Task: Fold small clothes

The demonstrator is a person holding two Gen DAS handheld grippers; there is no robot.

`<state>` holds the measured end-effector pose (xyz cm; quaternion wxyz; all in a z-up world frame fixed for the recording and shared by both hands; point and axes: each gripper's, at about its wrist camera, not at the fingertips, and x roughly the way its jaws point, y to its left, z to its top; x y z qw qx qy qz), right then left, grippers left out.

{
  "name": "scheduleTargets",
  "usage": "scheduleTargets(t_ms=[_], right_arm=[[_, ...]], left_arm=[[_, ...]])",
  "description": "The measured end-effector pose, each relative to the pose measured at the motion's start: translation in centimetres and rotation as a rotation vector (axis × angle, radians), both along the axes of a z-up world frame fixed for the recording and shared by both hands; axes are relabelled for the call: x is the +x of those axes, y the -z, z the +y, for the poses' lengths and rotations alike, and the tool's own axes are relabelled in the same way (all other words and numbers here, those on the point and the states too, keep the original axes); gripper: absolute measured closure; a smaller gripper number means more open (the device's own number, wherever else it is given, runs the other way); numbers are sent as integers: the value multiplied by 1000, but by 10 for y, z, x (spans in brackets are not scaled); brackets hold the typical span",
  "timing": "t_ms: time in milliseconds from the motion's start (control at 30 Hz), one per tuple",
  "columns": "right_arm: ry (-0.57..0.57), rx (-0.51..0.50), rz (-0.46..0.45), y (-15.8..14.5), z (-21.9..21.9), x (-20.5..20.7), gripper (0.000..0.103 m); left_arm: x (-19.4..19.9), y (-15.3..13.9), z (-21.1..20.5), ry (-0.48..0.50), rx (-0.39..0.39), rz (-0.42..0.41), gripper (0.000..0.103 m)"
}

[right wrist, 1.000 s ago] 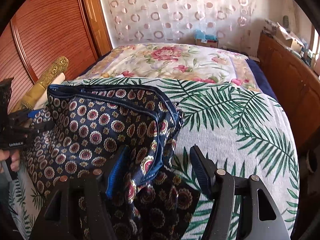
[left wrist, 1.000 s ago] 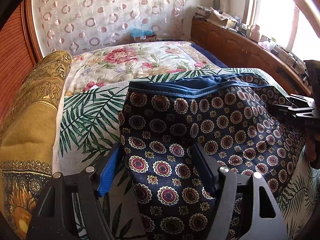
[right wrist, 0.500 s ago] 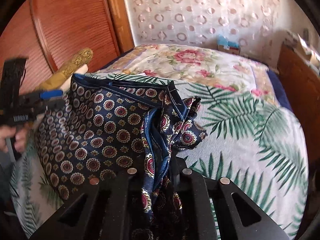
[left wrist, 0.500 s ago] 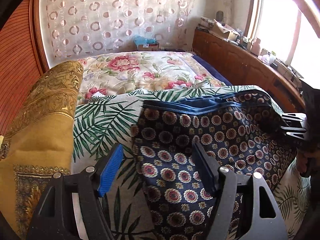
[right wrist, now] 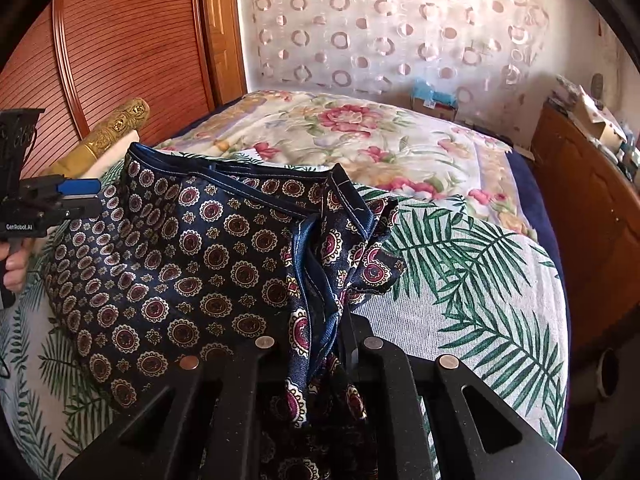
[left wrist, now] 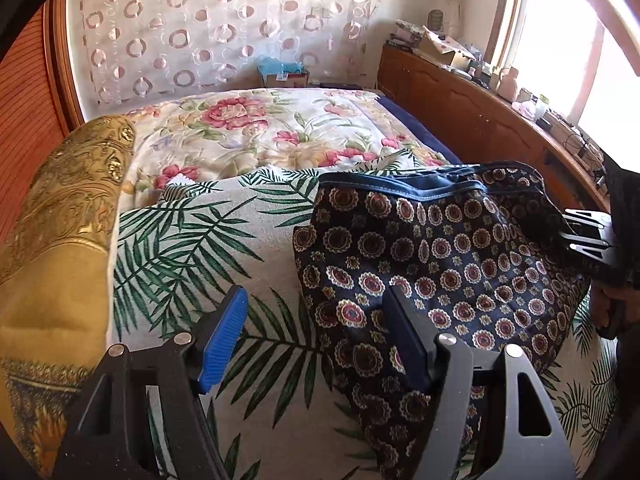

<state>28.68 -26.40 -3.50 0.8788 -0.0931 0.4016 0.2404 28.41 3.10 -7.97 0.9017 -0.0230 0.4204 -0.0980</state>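
The shorts (right wrist: pixel 192 264), dark blue with round medallions and a blue waistband, lie on the palm-leaf cover (right wrist: pixel 472 280) of the bed (left wrist: pixel 420 142); in the right wrist view they fill the middle and the 9 o'clock side, with the waistband running across toward 12 o'clock. Their edge is bunched into a ridge of folds at the centre, and the right gripper (right wrist: pixel 320 344) at 6 o'clock has its jaws clamped together on that bunch. In the left wrist view the shorts lie from the centre toward 3 o'clock. The left gripper (left wrist: pixel 316 340) at 6 o'clock stands with its jaws well apart, the blue pad (left wrist: pixel 222 338) over bare cover and the other finger over the edge of the shorts, gripping nothing. A gold cushion (left wrist: pixel 60 248) lies at 9 o'clock, a flowered quilt (left wrist: pixel 260 128) at 12 o'clock, and a wooden cabinet (left wrist: pixel 472 116) at 2 o'clock.
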Motion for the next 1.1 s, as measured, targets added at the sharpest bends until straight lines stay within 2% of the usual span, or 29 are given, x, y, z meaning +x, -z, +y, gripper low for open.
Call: scheduleTargets(t_ms=[167, 533, 667, 800, 967, 1100], right_arm=[[2, 2, 4, -2, 6, -1, 90], [5, -3, 6, -7, 5, 2, 89], [4, -3, 6, -8, 4, 2, 89], [-8, -7, -6, -9, 6, 0, 90], [-5, 21, -78, -21, 5, -12, 92], [-23, 61, -156, -51, 10, -25, 93]], left_arm=[[13, 2, -1, 3, -36, 22, 33], [34, 12, -9, 14, -25, 50, 36], [33, 13, -7, 42, -67, 46, 56], [30, 12, -8, 80, -133, 56, 96], [1, -19, -5, 87, -159, -51, 98], [-33, -52, 4, 66, -186, -156, 98]])
